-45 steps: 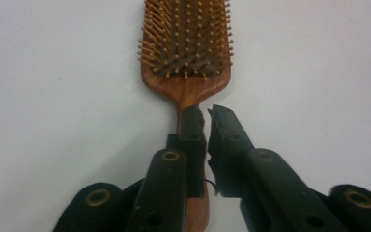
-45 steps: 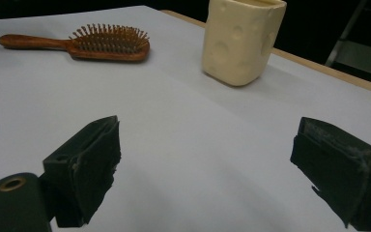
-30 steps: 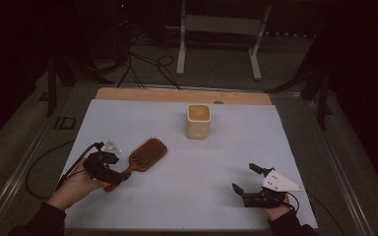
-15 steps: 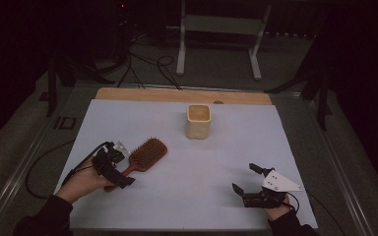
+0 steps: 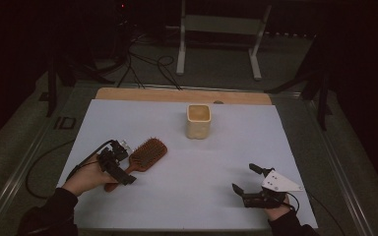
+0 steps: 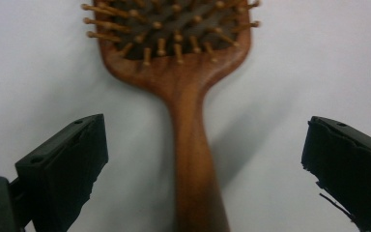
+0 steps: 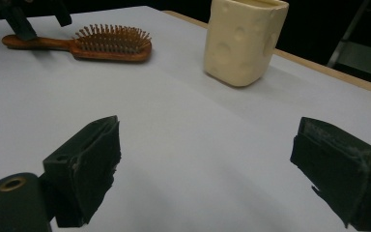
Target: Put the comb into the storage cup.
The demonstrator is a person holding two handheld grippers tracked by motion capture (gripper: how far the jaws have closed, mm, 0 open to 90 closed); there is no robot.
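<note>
On the left, my left gripper hangs over the handle end of the wooden hairbrush, and its jaws have just been opening: they stand wide apart now, with the handle running up between them in the left gripper view but neither pad pressing on it. The brush lies flat on the white table cover, bristles up, head pointing away toward the middle of the table, handle toward my left hand.

I judge the work to be at its very start: the brush rests on the cover, not lifted, and the grasp is lined up but not made. What is left is to close on the handle, lift, and carry the brush wherever it is meant to go, possibly the cream-coloured cup standing upright farther back, well apart from the brush. That is only my guess.

In the left gripper view the handle sits roughly midway between the two pads, a little nearer the left one, with clear cover showing on both sides.

Over on the right, my right gripper rests low near the front edge of the cover, jaws spread wide and holding nothing, well apart from both brush and cup.
</note>
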